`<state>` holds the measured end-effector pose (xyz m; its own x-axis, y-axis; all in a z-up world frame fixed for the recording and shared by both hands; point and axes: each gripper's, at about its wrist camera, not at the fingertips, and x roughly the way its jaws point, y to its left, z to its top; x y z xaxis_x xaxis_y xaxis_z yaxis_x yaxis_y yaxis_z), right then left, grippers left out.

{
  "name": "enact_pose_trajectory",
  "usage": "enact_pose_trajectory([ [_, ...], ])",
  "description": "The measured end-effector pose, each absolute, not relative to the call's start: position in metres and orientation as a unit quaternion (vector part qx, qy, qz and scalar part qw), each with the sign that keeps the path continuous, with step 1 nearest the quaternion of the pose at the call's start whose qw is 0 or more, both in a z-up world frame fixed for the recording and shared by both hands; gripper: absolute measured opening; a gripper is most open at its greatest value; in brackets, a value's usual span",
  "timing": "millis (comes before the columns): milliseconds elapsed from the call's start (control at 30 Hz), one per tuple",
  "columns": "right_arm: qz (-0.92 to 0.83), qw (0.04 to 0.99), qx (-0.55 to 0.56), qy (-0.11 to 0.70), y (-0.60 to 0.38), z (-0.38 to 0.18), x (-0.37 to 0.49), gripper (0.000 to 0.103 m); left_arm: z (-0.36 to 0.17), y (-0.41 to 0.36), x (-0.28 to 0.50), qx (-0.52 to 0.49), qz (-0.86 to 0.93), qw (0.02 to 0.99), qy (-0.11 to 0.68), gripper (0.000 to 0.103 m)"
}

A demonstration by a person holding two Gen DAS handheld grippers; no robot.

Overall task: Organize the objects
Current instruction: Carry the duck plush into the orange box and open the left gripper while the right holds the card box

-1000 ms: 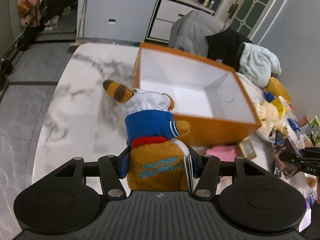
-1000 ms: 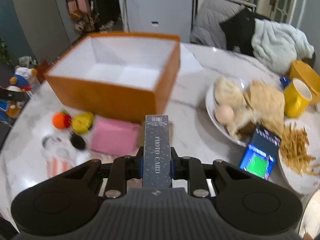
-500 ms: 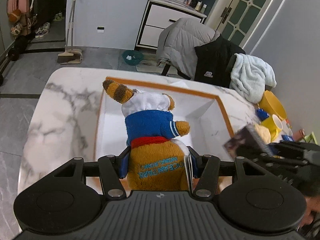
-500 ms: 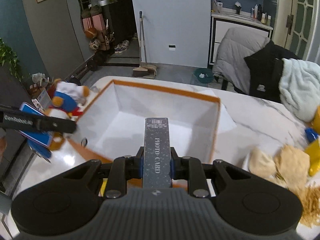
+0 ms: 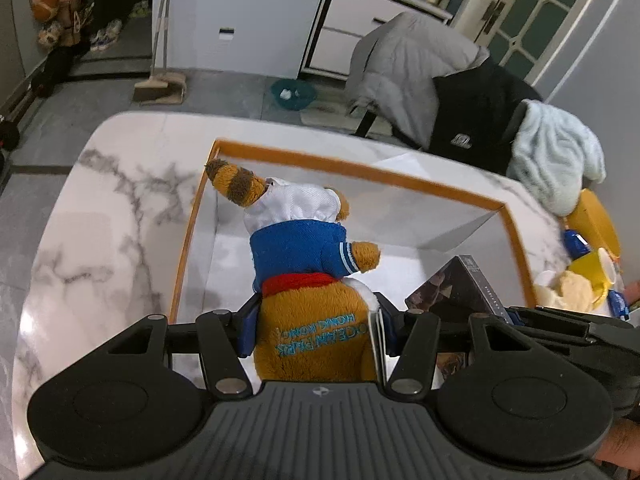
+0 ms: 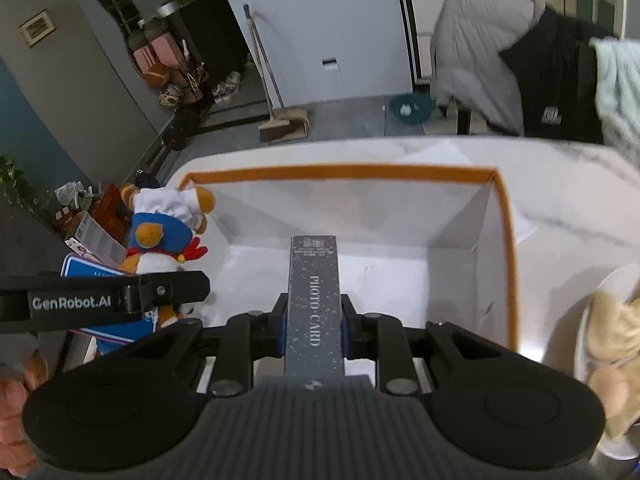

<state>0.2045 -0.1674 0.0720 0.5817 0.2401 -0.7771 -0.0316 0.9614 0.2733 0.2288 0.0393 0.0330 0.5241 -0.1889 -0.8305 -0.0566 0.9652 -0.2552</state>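
My left gripper is shut on a brown plush toy with a blue shirt and white hat. The toy hangs over the left part of the open orange box with white inside. My right gripper is shut on a dark slim box printed PHOTO CARD, held over the middle of the same orange box. In the left wrist view the photo card box shows just right of the plush. In the right wrist view the plush toy and the left gripper's finger sit at the box's left edge.
The box rests on a white marble table. A plate of food and a yellow mug lie to the right of it. Behind the table stands a chair draped with jackets; a broom is on the floor.
Both grippers have travelled forward from in front of the box to above its open inside, each still carrying its object. The right gripper has come in close beside the left.
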Motion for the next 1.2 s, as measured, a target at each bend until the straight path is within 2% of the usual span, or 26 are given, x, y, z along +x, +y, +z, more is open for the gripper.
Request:
enact_pose_trajectory([
  [167,0.082,0.867,0.156,0.467,-0.168,0.051,0.213,0.025,0.017,0.037,0.233,-0.111,-0.040,0.859,0.498,0.065],
  [500,0.060,0.860,0.152,0.484,-0.150,0.036,0.217,0.025,0.008,0.016,0.223,-0.015,-0.025,0.872,0.488,0.066],
  [733,0.057,0.847,0.181,0.496,-0.152,0.024,0.221,0.025,0.010,0.013,0.220,0.017,-0.001,0.870,0.493,0.069],
  [800,0.055,0.848,0.174,0.497,-0.147,0.023,0.222,0.025,0.012,0.012,0.219,0.027,0.007,0.872,0.488,0.066],
  [1200,0.068,0.851,0.179,0.490,-0.142,0.026,0.222,0.027,0.021,0.018,0.215,0.029,0.014,0.878,0.477,0.069],
])
